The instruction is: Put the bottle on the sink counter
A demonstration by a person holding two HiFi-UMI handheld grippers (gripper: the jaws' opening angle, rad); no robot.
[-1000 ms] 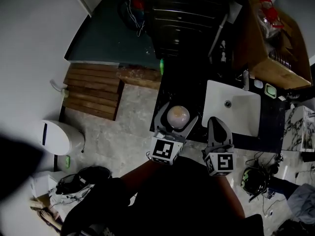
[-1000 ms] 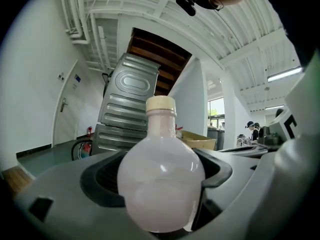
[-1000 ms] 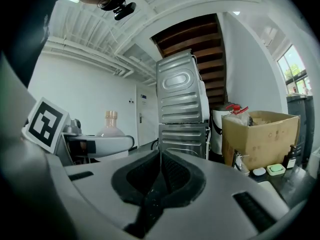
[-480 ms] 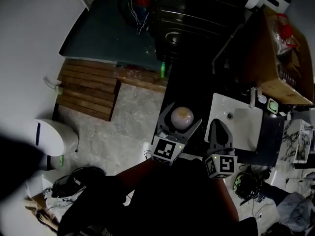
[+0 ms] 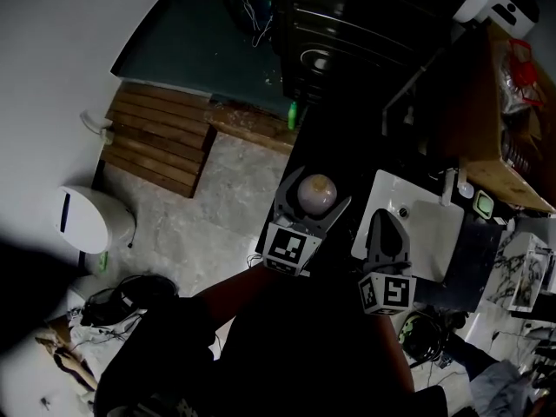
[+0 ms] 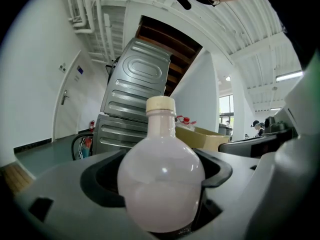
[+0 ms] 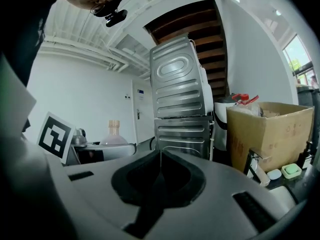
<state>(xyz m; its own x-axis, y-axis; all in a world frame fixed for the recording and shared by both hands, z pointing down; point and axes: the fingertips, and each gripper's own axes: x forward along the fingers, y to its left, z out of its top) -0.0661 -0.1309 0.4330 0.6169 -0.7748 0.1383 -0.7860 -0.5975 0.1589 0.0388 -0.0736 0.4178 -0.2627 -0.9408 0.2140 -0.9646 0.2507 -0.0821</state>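
Note:
A round-bellied bottle [image 6: 161, 184] of pale pink liquid with a cream cap stands upright between the jaws of my left gripper [image 6: 162, 176], which is shut on its belly. From above, the bottle [image 5: 316, 193] hangs over the dark counter [image 5: 334, 155] just left of the white sink [image 5: 417, 224], held by the left gripper [image 5: 313, 200]. My right gripper [image 5: 385, 233] is over the sink's near left edge, and its jaws meet with nothing between them [image 7: 159, 171]. The bottle [image 7: 114, 134] also shows at the left of the right gripper view.
A stacked grey washer and dryer [image 5: 347, 33] stand behind the counter. A cardboard box [image 7: 267, 129] sits right of the sink, with a tap [image 7: 255, 166] and a green soap dish [image 7: 291, 170]. On the floor are a wooden pallet [image 5: 161, 150] and a white bin [image 5: 91, 220].
The view has shifted, so the sink and counter sit lower and further right. Both grippers keep their places relative to each other, and the left one still holds the bottle.

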